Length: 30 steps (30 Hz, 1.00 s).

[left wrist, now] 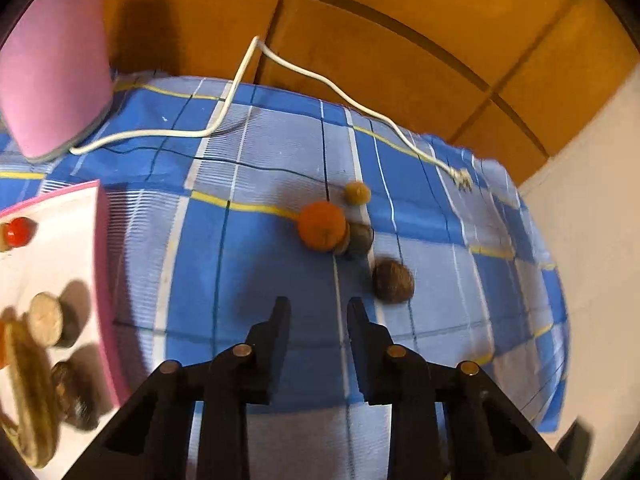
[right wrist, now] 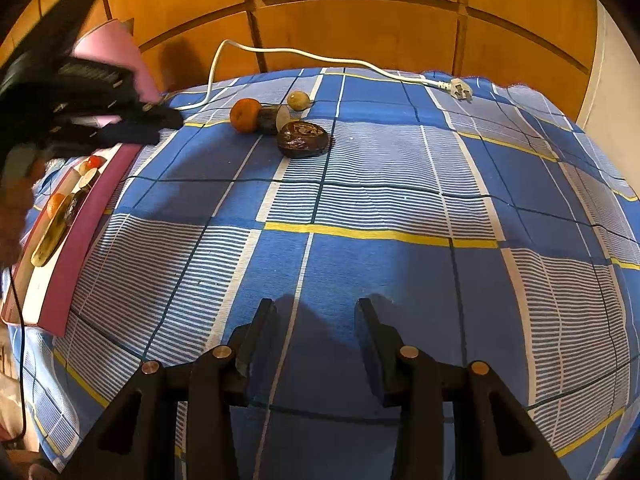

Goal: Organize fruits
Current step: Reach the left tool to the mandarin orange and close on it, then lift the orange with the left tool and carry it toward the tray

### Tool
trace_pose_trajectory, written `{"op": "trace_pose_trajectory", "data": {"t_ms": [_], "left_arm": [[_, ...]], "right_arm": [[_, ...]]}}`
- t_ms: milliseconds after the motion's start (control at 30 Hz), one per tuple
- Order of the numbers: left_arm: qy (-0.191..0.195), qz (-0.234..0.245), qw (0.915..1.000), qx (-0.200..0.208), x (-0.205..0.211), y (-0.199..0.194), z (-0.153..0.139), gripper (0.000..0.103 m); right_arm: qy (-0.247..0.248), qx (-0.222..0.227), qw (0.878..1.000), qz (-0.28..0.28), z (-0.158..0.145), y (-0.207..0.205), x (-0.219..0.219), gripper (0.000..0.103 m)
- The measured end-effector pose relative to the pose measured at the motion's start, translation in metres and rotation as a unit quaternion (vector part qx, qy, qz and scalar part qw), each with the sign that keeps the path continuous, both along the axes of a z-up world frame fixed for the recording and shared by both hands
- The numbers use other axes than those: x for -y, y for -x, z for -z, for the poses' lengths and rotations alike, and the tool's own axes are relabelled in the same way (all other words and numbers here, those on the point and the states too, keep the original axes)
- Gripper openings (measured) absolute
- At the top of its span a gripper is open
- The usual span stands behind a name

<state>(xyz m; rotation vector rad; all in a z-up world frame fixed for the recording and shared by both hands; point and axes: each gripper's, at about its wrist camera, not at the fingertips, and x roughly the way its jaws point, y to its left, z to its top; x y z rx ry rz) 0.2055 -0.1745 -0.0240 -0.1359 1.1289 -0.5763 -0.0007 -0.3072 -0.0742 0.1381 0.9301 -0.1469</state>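
Inspecting both wrist views, the worktop is covered by a blue checked cloth (right wrist: 360, 200), with orange-brown wooden panelling (left wrist: 400, 40) behind it.

Left gripper (left wrist: 318, 308): jaws drawn in close, only a narrow slot between the tips, and nothing in it. It hangs over bare cloth, between the tray and the loose fruit, touching neither.

Right gripper (right wrist: 316, 308): jaws parted somewhat wider and empty. It sits over bare cloth, well apart from all the fruit.

Loose fruit, grouped toward the far side of the cloth:
- orange (left wrist: 322, 225), touching a dark cut fruit (left wrist: 358, 236) just beside it;
- small yellow-brown round fruit (left wrist: 357, 193), just behind those two;
- dark brown wrinkled fruit (left wrist: 393, 281), nearest the left gripper and slightly apart from the others.

Pink-rimmed tray (left wrist: 102, 260), at the left edge of the left wrist view, holds a small red fruit (left wrist: 18, 232), a pale-faced cut half (left wrist: 46, 320), a banana (left wrist: 28, 392) and a dark fruit (left wrist: 74, 396). This corner is blurred, so finer detail cannot be told.

Other items: a white power cable (left wrist: 224, 120) runs across the far cloth and ends in a plug (left wrist: 462, 178). A pink object (left wrist: 52, 60) stands at the far left corner; its nature cannot be told.
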Motion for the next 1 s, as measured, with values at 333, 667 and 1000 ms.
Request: {"op": "trace_pose_trajectory", "data": {"t_ms": [333,667,1000], "left_arm": [[0.004,-0.009,0.9997,-0.023,0.033,-0.061,0.016,0.043],[-0.008,-0.016,0.9991,-0.039,0.053,-0.085,0.043,0.046],[0.026,-0.001,0.9989,-0.04,0.037,-0.068,0.041,0.038]], "right_arm": [[0.003,0.009,1.0,-0.012,0.002,-0.001,0.001,0.042],[0.006,0.017,1.0,-0.019,0.002,0.0,0.0,0.043],[0.004,0.015,1.0,-0.016,0.003,-0.001,0.001,0.043]]}}
